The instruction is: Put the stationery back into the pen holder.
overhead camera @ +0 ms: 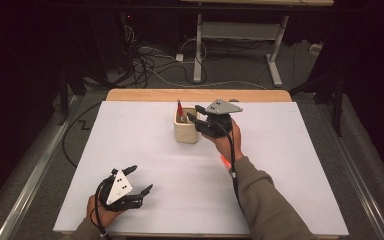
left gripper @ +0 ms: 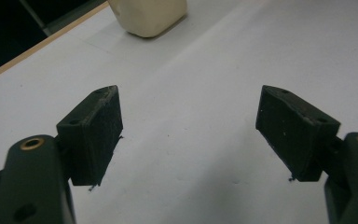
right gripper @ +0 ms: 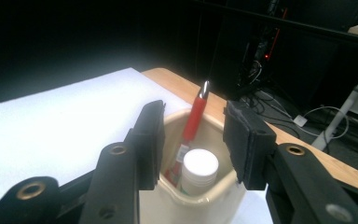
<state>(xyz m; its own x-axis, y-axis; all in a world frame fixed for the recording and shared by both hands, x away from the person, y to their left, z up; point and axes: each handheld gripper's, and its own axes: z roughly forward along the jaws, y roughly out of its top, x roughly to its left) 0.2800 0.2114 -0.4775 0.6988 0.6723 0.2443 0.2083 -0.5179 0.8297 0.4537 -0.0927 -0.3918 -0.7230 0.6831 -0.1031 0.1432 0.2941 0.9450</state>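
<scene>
A cream cup [overhead camera: 185, 131] stands on the white sheet [overhead camera: 130, 140] that covers the table, a little behind the middle of it and nearer the far wooden edge [overhead camera: 145, 95] than the near one. In the right gripper view the cup [right gripper: 214, 196] holds a red pen [right gripper: 193, 122] with a silver tip, leaning against the far wall and sticking out above the rim, and a white round-topped cylinder [right gripper: 200, 169] standing upright just beside the pen, its top below the rim.

The right gripper [overhead camera: 196, 116] hangs over the cup's right side, held in the person's right hand [overhead camera: 225, 142], with its grey three-cornered plate [overhead camera: 223, 106] on top. Its jaws are spread apart, one on each side of the cup's opening, and grasp nothing; in its own view the gripper [right gripper: 193, 140] frames the pen and the white cylinder between its pads without touching them.

The left gripper [overhead camera: 141, 180] rests low near the front left corner of the sheet, well apart from the cup, held in the left hand [overhead camera: 100, 212]. Its jaws are released wide with nothing between them; its own view shows the gripper [left gripper: 189, 135] over bare white sheet, with the bottom of the cup [left gripper: 149, 16] far ahead at the top.

Behind the table, cables [overhead camera: 150, 60] lie on the grey floor, next to the white legs of another table [overhead camera: 240, 35].
</scene>
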